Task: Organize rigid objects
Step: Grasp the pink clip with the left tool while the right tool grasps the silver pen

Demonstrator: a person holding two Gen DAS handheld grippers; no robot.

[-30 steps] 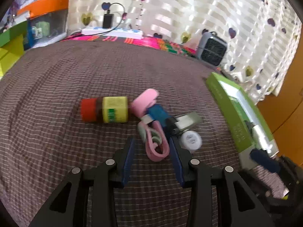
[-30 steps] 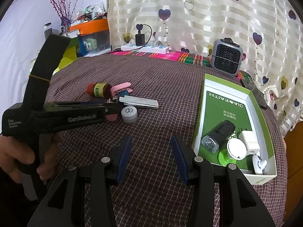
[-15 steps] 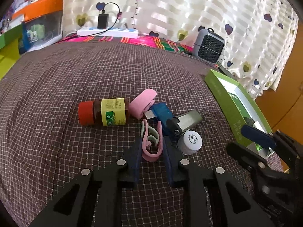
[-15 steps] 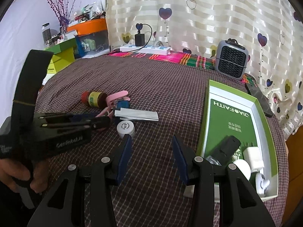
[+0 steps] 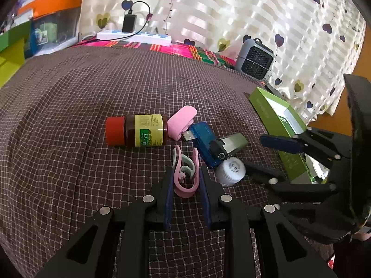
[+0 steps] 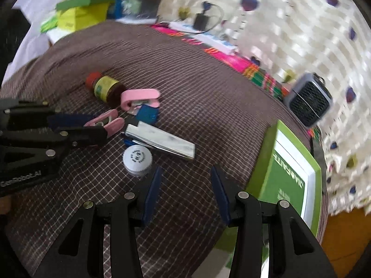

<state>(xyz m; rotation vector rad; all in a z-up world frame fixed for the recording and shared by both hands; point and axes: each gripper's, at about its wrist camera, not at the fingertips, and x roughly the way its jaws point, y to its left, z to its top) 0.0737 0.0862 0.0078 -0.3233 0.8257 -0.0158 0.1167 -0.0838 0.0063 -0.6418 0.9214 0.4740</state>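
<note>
The left wrist view shows the left gripper (image 5: 185,178) pinching the pink clip (image 5: 185,176) on the checked cloth (image 5: 69,139), fingers pressed against both its sides; beyond lie the bottle (image 5: 136,133), USB stick (image 5: 204,143) and white cap (image 5: 230,171). Only the right wrist view shows the green box's (image 6: 287,176) inside, printed "DIAOFAITH" in mirror, and "GenRobot.AI" on the left gripper's body. The right gripper (image 6: 185,190) hangs spread over bare cloth between the cap and the box. A second ago the left fingers stood wide around the clip; since then they have closed, and the right gripper has swung leftward.
</note>
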